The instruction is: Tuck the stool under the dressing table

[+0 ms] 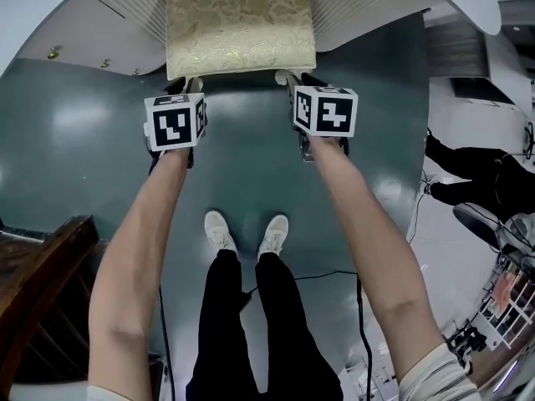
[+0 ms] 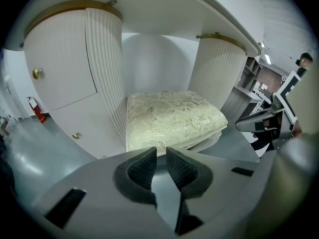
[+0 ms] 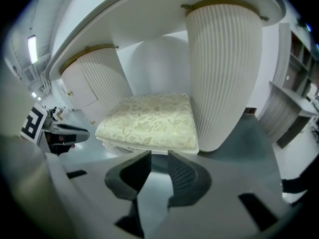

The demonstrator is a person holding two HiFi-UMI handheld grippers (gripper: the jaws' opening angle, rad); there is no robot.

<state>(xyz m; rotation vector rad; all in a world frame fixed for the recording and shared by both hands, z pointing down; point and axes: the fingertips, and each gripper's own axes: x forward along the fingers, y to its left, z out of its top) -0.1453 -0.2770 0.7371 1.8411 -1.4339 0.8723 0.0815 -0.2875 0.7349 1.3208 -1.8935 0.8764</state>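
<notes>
Between the white fluted pedestals of the dressing table [image 1: 125, 2], we log the cream brocade-cushioned stool [image 1: 241, 27] as seemingly tucked. Left gripper [image 2: 160, 153] and right gripper [image 3: 159, 158] sit just beside its near edge, jaws apart and empty. At most a final nudge is left.

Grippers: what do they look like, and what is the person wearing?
The left gripper and right gripper have grey bodies and dark, ribbed jaw pads. Each carries a white cube with black square markers. A thin black cable runs below each arm. The person wears a pale striped sleeve, black trousers and white shoes.
</notes>
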